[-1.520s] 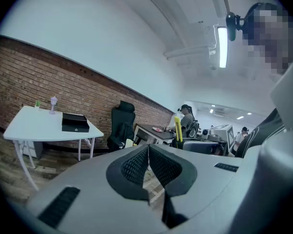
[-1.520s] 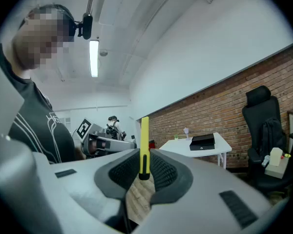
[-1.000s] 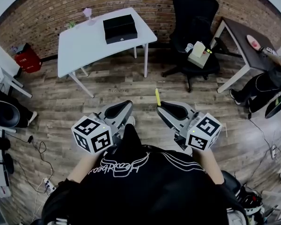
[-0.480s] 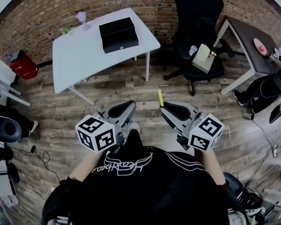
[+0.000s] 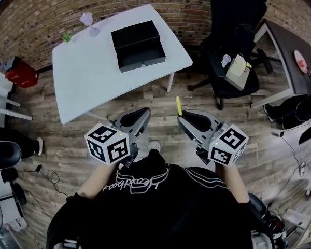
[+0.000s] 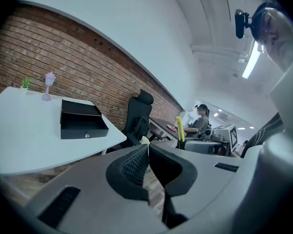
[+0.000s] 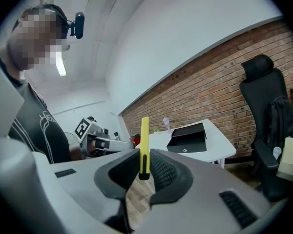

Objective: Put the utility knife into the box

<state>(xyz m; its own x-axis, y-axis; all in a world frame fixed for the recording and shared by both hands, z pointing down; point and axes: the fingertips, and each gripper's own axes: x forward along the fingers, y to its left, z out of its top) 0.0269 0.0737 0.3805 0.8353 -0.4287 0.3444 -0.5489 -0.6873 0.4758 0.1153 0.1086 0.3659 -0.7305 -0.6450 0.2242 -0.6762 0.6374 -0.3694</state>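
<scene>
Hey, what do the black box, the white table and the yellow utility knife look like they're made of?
Black box: probably matte painted metal or plastic; flat dull panels, small shiny fitting in front.
White table: smooth, laminate-like top; thin white legs, likely metal.
Utility knife: glossy yellow body, likely plastic, with a black end.

Yel knife point(image 7: 144, 140); blk box point(image 5: 139, 45); wht table point(image 5: 88, 79); red-brick wall point(image 5: 41, 14).

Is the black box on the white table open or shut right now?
Open. The black rectangular box on the white table has its lid tilted up behind the body; its dark inside cannot be made out.
</scene>
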